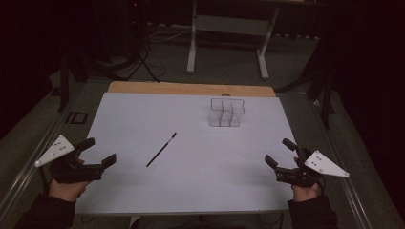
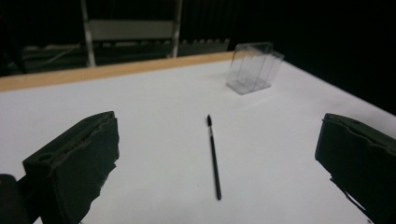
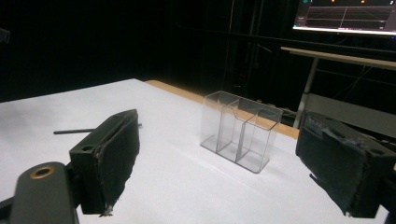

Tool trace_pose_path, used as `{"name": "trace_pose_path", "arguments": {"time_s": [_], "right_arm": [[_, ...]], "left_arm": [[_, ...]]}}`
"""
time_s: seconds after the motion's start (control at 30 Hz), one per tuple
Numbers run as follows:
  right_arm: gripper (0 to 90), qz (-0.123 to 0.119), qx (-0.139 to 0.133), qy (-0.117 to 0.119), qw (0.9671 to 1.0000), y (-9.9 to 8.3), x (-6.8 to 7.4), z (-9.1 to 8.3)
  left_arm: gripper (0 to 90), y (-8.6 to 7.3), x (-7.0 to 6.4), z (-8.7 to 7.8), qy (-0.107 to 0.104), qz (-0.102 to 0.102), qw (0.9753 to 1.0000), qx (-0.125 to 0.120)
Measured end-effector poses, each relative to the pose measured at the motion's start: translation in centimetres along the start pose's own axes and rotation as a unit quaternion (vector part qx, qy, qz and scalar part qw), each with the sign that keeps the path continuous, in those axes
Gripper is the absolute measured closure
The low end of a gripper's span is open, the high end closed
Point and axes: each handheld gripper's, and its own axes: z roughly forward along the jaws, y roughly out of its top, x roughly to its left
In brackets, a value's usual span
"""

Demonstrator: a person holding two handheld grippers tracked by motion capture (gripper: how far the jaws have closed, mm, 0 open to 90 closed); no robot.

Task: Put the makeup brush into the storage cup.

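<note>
White sheeting covers the rectangular table (image 1: 143, 114), which fills the middle of the high view, with a strip of bare tan wood showing along its far edge at upper centre.

At lower left of the high view, the left gripper (image 1: 101, 151) sits over the near left corner of the table, held in a hand (image 1: 67, 188) that comes up from the bottom edge. Its two black jaws are spread wide with nothing between them, and a grey three-cornered plate rides on top. In the left gripper view the jaws stand far apart at the lower left and lower right of the frame, with bare white surface between.

Just left of centre in the high view lies a thin black pen-like stick (image 1: 161, 149), flat on the sheet and slanting from lower left to upper right. It is well apart from both grippers.

Right of centre, toward the far edge, stands a clear plastic organiser box with several upright compartments (image 1: 226, 112); it looks empty.

At lower right of the high view, the right gripper (image 1: 280, 152) hangs over the near right corner, held in the other hand (image 1: 305, 191). Its black jaws are also spread wide and hold nothing.
</note>
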Motion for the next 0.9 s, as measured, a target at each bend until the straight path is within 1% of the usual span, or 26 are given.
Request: {"name": "trace_pose_path", "arguments": {"time_s": [0.03, 0.07, 0.1, 0.13, 0.17, 0.2, 0.23, 0.27, 0.3, 0.33, 0.37, 0.4, 0.43, 0.47, 0.5, 0.53, 0.57, 0.63, 0.67, 0.7, 0.73, 0.77, 0.8, 0.83, 0.87, 0.9], "right_arm": [[13.3, -0.002, 0.0, 0.0, 1.0, 0.0, 0.0, 0.0], [13.3, -0.002, 0.001, 0.001, 1.0, 0.0, 0.1, 0.0], [13.3, -0.002, 0.002, 0.001, 1.0, 0.0, 0.1, 0.0], [13.2, -0.003, 0.002, 0.001, 1.0, 0.0, 0.1, 0.1], [13.2, -0.003, 0.002, 0.001, 1.0, 0.0, 0.1, 0.1], [13.3, -0.003, 0.003, 0.002, 1.0, 0.0, 0.2, 0.1], [13.2, -0.003, 0.002, 0.002, 1.0, 0.0, 0.2, 0.1], [13.2, -0.004, 0.002, 0.002, 1.0, 0.0, 0.2, 0.1], [13.3, -0.002, 0.002, 0.002, 1.0, 0.0, 0.2, 0.1], [13.3, -0.002, 0.002, 0.003, 1.0, 0.0, 0.2, 0.1], [13.3, -0.004, 0.002, 0.002, 1.0, 0.0, 0.2, 0.1], [13.3, -0.003, 0.003, 0.003, 1.0, 0.0, 0.2, 0.1], [13.2, -0.002, 0.003, 0.003, 1.0, 0.0, 0.2, 0.1], [13.2, -0.002, 0.003, 0.003, 1.0, 0.0, 0.2, 0.1], [13.2, -0.002, 0.003, 0.004, 1.0, 0.0, 0.2, 0.1], [13.3, -0.002, 0.002, 0.005, 1.0, 0.0, 0.2, 0.1], [13.2, -0.002, 0.002, 0.005, 1.0, 0.0, 0.2, 0.2], [13.2, -0.003, 0.002, 0.006, 1.0, 0.0, 0.2, 0.2], [13.2, -0.003, 0.002, 0.006, 1.0, 0.0, 0.2, 0.2], [13.3, -0.002, 0.003, 0.007, 1.0, 0.0, 0.2, 0.2], [13.2, -0.002, 0.003, 0.008, 1.0, 0.0, 0.2, 0.2], [13.3, -0.002, 0.002, 0.008, 1.0, 0.0, 0.2, 0.2], [13.3, -0.001, 0.003, 0.008, 1.0, 0.0, 0.2, 0.2], [13.2, -0.001, 0.003, 0.008, 1.0, 0.0, 0.2, 0.2], [13.3, -0.001, 0.003, 0.008, 1.0, 0.0, 0.2, 0.3], [13.2, -0.001, 0.004, 0.008, 1.0, 0.0, 0.2, 0.3]], "left_arm": [[0.3, 0.2, -0.1, 0.3, 0.007, 0.001, 0.9999, 0.012], [0.2, 0.3, -0.1, 0.5, 0.007, 0.001, 0.9998, 0.017], [0.3, 0.4, 0.0, 0.8, 0.005, -0.001, 0.9996, 0.027], [0.2, 0.5, 0.0, 1.1, 0.012, 0.0, 0.9993, 0.036], [0.2, 0.7, 0.0, 1.3, 0.008, -0.003, 0.9991, 0.043], [0.3, 0.8, 0.0, 1.6, 0.008, -0.008, 0.9984, 0.055], [0.2, 1.0, 0.0, 1.8, 0.01, -0.007, 0.998, 0.063], [0.3, 1.2, -0.1, 2.1, 0.003, -0.009, 0.9972, 0.074], [0.3, 1.4, -0.1, 2.4, 0.005, -0.011, 0.996, 0.088], [0.3, 1.5, -0.2, 2.7, 0.001, -0.007, 0.9955, 0.095], [0.3, 1.6, -0.2, 2.9, -0.003, -0.007, 0.9943, 0.106], [0.3, 1.7, -0.3, 3.2, 0.001, -0.005, 0.9937, 0.112], [0.3, 1.9, -0.3, 3.5, -0.007, -0.002, 0.9926, 0.121], [0.3, 1.9, -0.3, 3.5, -0.007, -0.002, 0.9926, 0.121], [0.3, 2.1, -0.5, 3.8, -0.002, 0.003, 0.9917, 0.128], [0.3, 2.3, -0.5, 4.1, -0.011, 0.003, 0.9909, 0.134], [0.3, 2.5, -0.7, 4.3, -0.006, 0.003, 0.9904, 0.138], [0.7, 2.8, -0.8, 4.7, -0.012, 0.008, 0.9889, 0.148], [0.8, 2.8, -0.8, 4.7, -0.012, 0.008, 0.9889, 0.148], [0.8, 3.1, -1.0, 5.2, -0.016, 0.013, 0.9871, 0.159], [0.8, 3.3, -1.1, 5.4, -0.012, 0.018, 0.9862, 0.164], [0.8, 3.4, -1.2, 5.7, -0.014, 0.02, 0.985, 0.171], [0.8, 3.5, -1.3, 5.9, -0.017, 0.019, 0.9839, 0.177], [0.8, 3.6, -1.4, 6.2, -0.015, 0.02, 0.9833, 0.18], [0.8, 3.6, -1.5, 6.4, -0.018, 0.021, 0.9821, 0.186], [0.8, 3.7, -1.6, 6.7, -0.014, 0.024, 0.9806, 0.194]]}}
